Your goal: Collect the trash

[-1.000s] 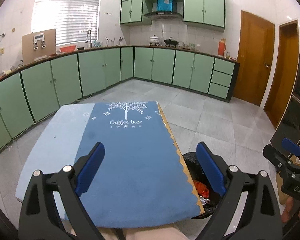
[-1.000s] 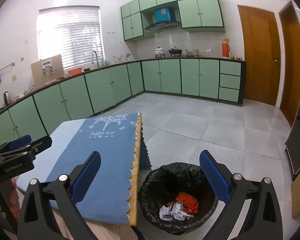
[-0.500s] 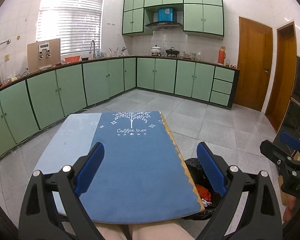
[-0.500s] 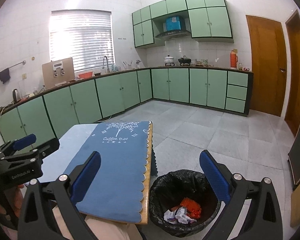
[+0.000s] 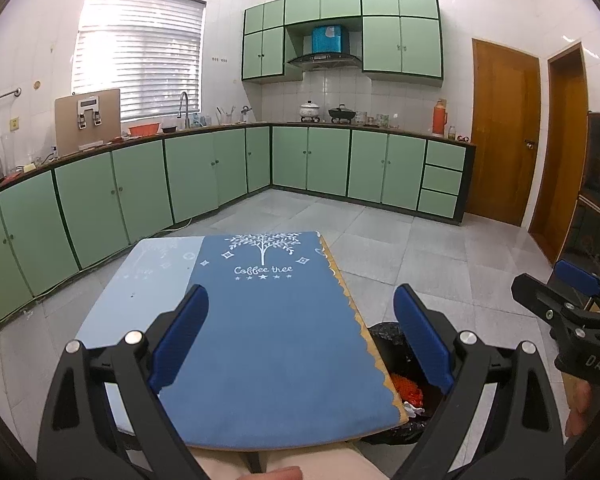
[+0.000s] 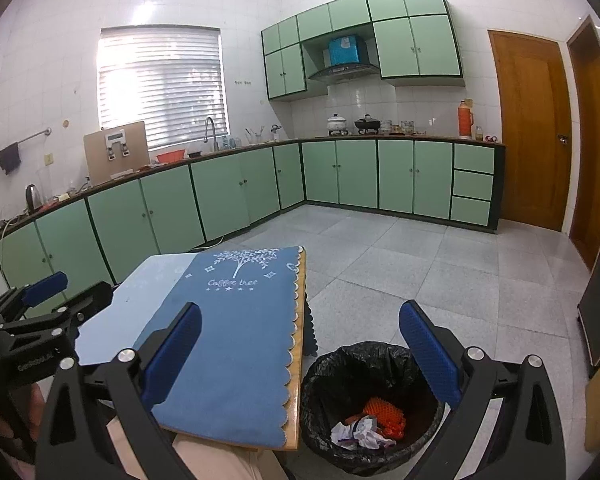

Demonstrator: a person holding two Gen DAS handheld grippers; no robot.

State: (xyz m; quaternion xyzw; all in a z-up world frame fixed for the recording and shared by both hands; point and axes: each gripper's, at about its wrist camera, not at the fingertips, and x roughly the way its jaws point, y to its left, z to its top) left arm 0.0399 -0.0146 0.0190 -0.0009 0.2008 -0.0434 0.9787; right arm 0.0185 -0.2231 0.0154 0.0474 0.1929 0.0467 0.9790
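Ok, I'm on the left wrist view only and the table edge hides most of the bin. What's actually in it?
Observer: From the right wrist view, the bin, lined with a black bag, holds an orange mesh piece and crumpled white paper near the bottom.
Operator: Is it close to full?
Observer: No, the bag's inner wall shows well above the trash.
Operator: Is my left gripper holding anything?
Observer: The left gripper shows at the left edge of the right wrist view, over the table's pale blue side, with nothing visible at its fingers.
Operator: And the right one?
Observer: The right gripper is open and empty, with the bin seen between its fingers.
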